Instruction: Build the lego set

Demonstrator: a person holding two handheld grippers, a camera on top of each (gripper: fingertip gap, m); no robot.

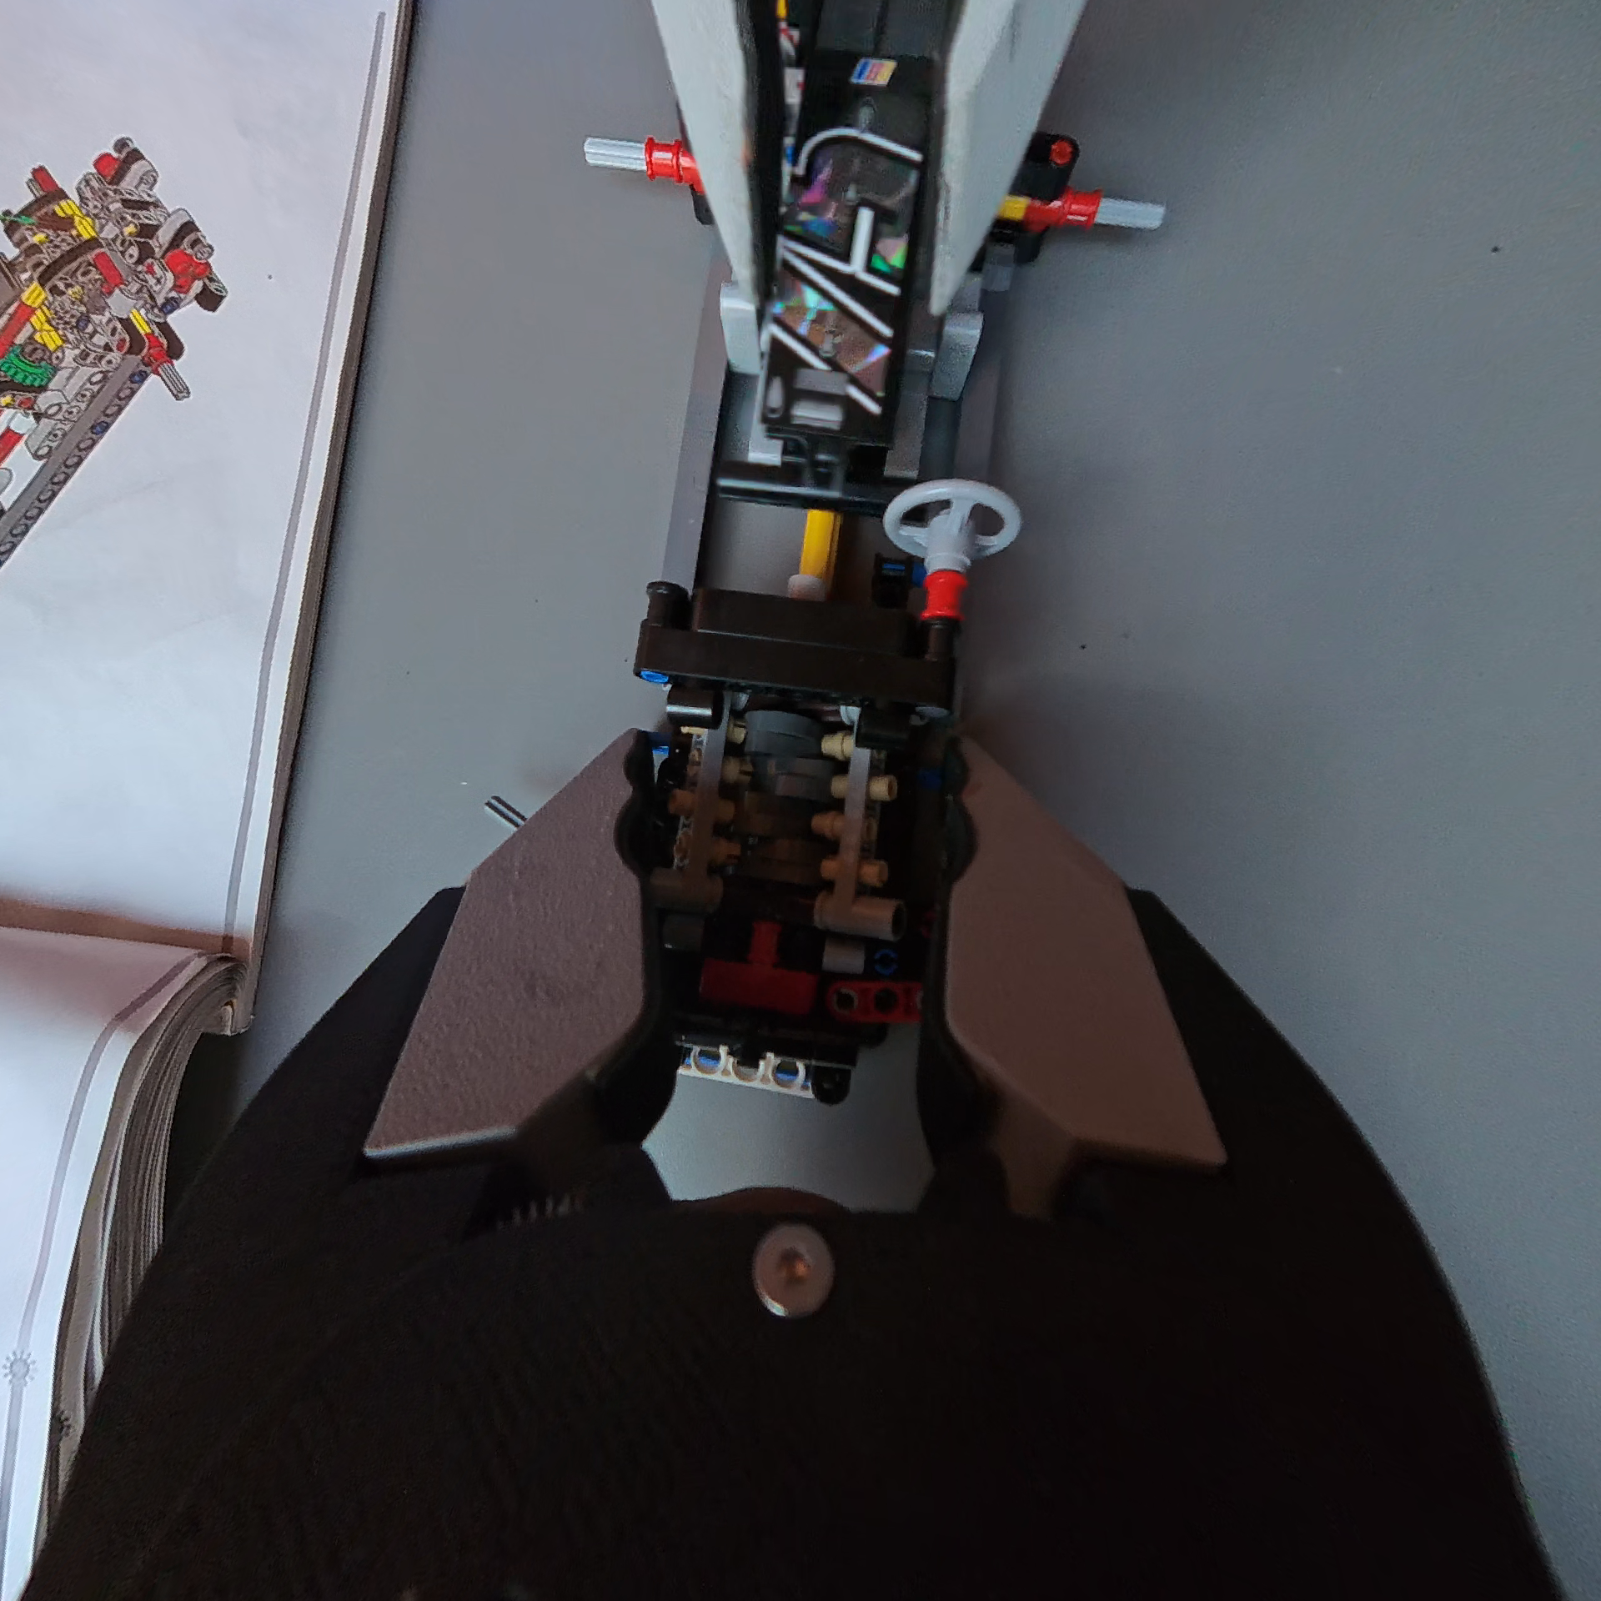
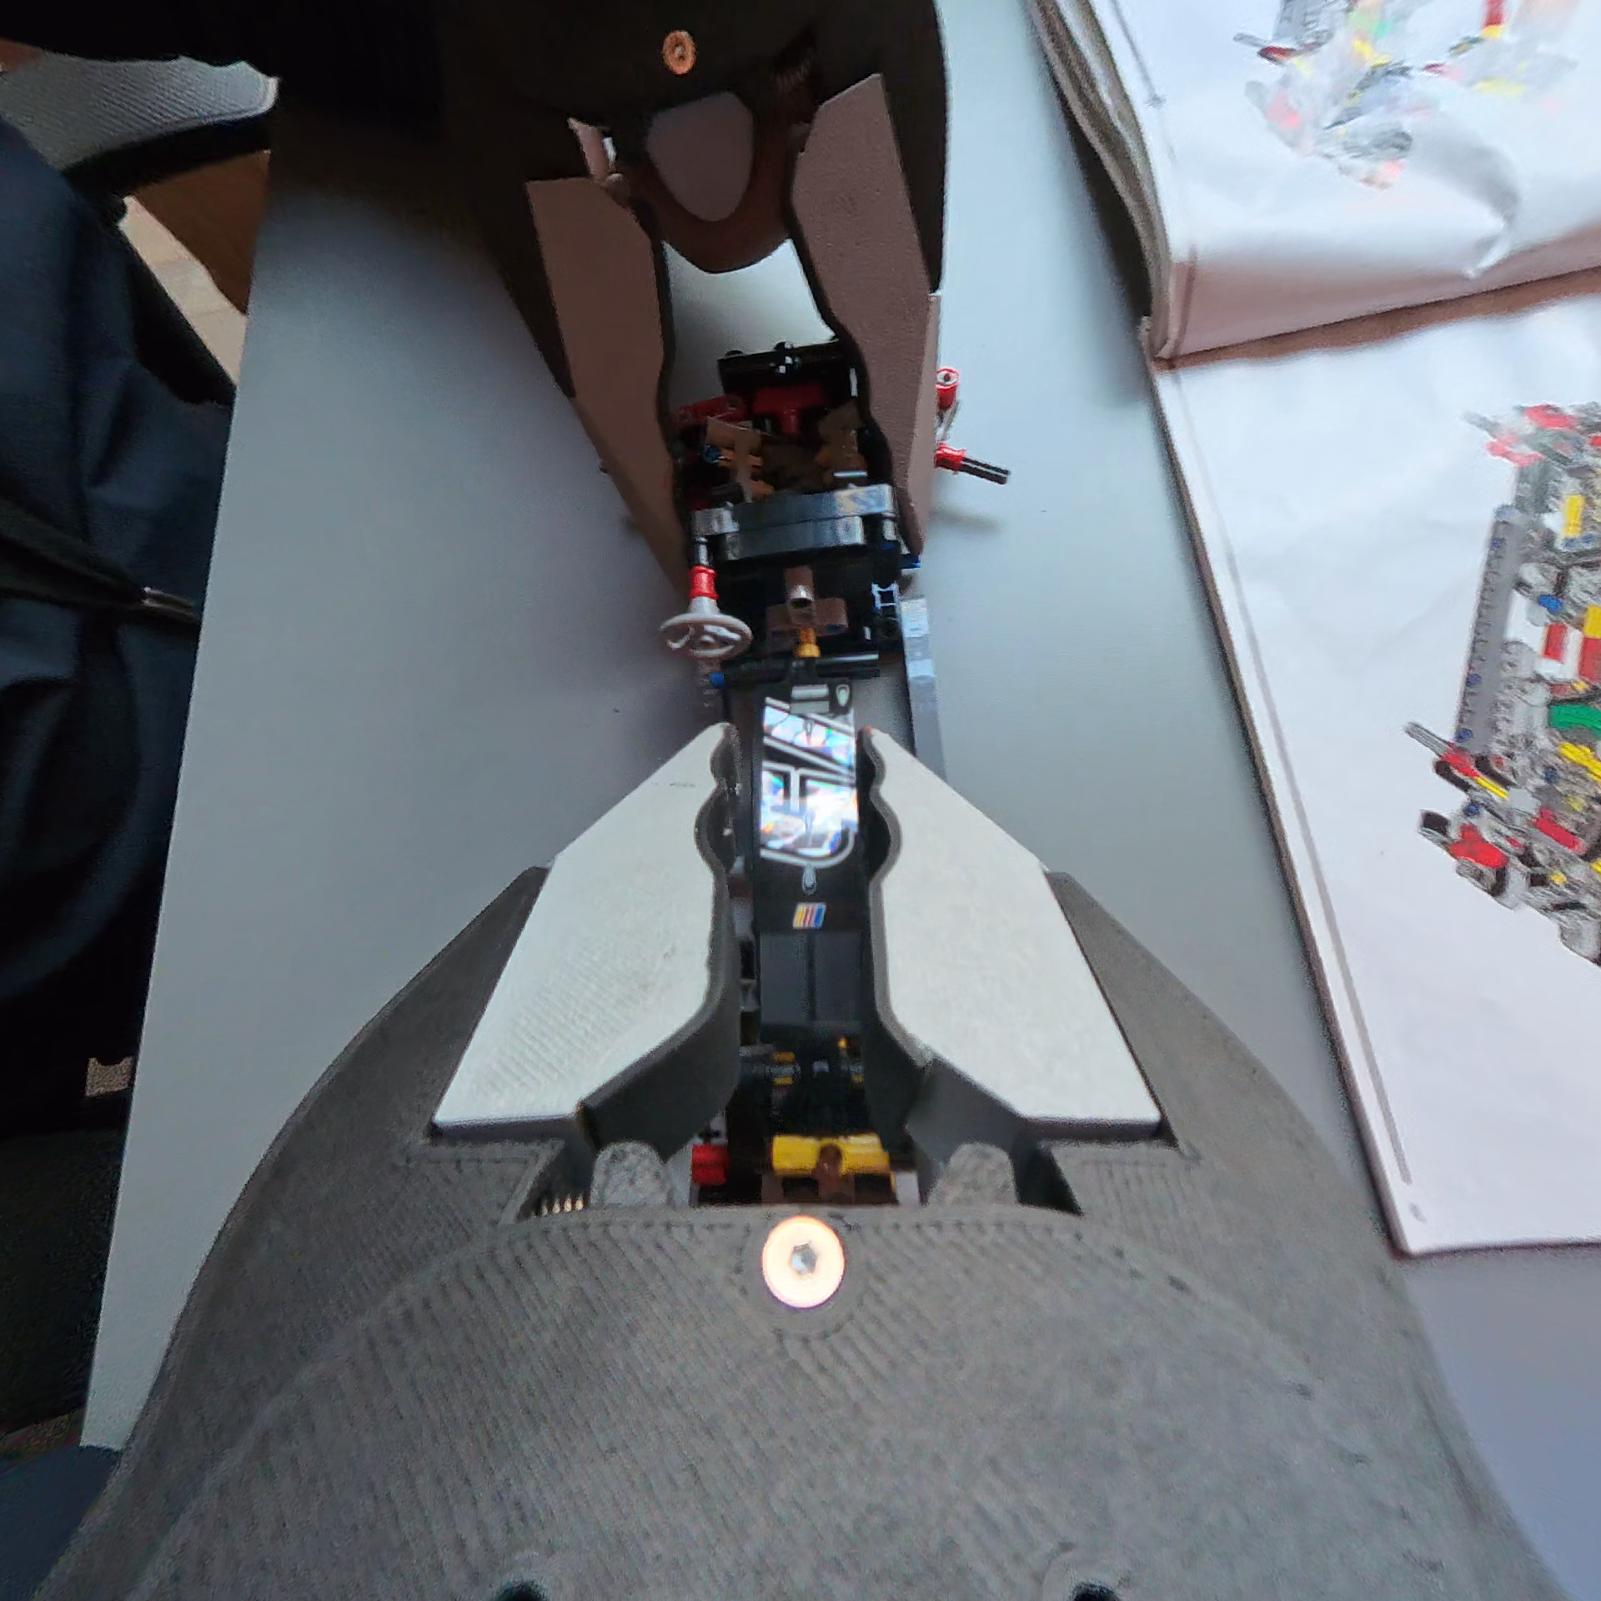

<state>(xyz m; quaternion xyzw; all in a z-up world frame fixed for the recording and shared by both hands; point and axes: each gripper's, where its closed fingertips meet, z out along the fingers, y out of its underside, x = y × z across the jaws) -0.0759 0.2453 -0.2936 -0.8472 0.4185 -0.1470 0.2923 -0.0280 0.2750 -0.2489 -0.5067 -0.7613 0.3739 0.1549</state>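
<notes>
2 grippers [image 1: 793, 745] [image 2: 797, 736] clamping brick-built car [image 1: 784, 658]

glossy plastic model car [image 1: 801, 658], matt table [image 1: 1256, 606]

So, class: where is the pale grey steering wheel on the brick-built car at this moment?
In the left wrist view the steering wheel sits just right of centre on the car, above a red bush and beside the yellow axle.

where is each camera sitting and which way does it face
Left wrist view: sits on the left gripper, looking along its brown fingers, which clasp the engine end of the brick-built car chassis; the right gripper shows opposite.
Right wrist view: sits on the right gripper, looking back the opposite way along the chassis; its pale fingers clasp the black stickered panel.
Shared: chassis, steering wheel, instruction booklet, grey table.
</notes>
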